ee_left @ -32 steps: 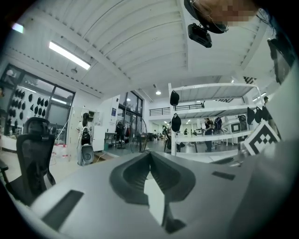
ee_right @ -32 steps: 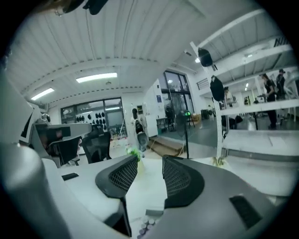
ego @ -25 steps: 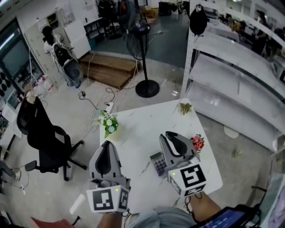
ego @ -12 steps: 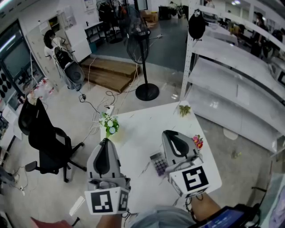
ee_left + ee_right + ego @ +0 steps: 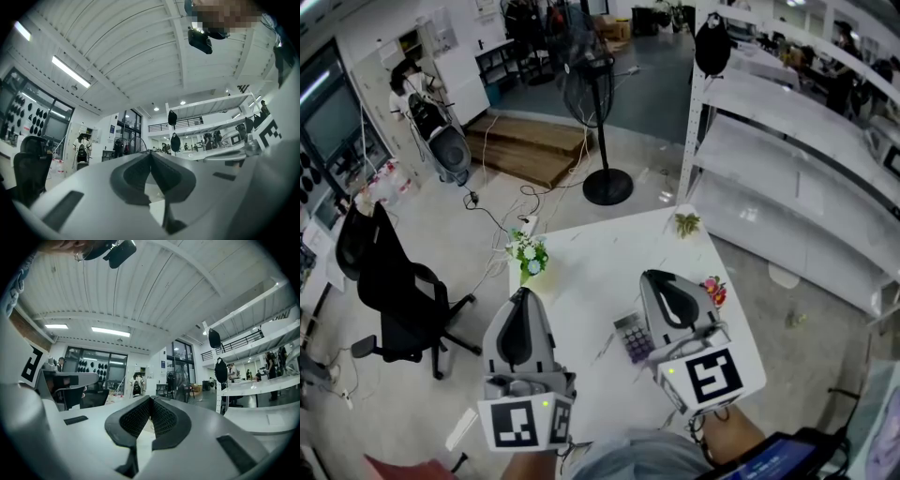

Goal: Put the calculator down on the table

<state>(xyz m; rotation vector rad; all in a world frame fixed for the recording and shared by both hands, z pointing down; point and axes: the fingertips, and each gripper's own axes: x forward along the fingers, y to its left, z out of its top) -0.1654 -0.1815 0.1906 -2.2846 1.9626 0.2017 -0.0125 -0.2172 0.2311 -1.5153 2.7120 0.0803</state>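
Your calculator (image 5: 633,337) lies flat and face up on the white table (image 5: 581,272), grey with purplish keys, display end away from you. It sits just left of your right gripper (image 5: 655,277), nearer you than the jaw tips and clear of them.

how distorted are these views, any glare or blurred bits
Head view: strong fisheye bows the shelving; the white table is evenly lit, no hard glare. Left gripper view: black circular vignette, a bright ceiling strip light, a mosaic patch at the top. Right gripper view: same vignette; the shut right tongs crowd the lower half.
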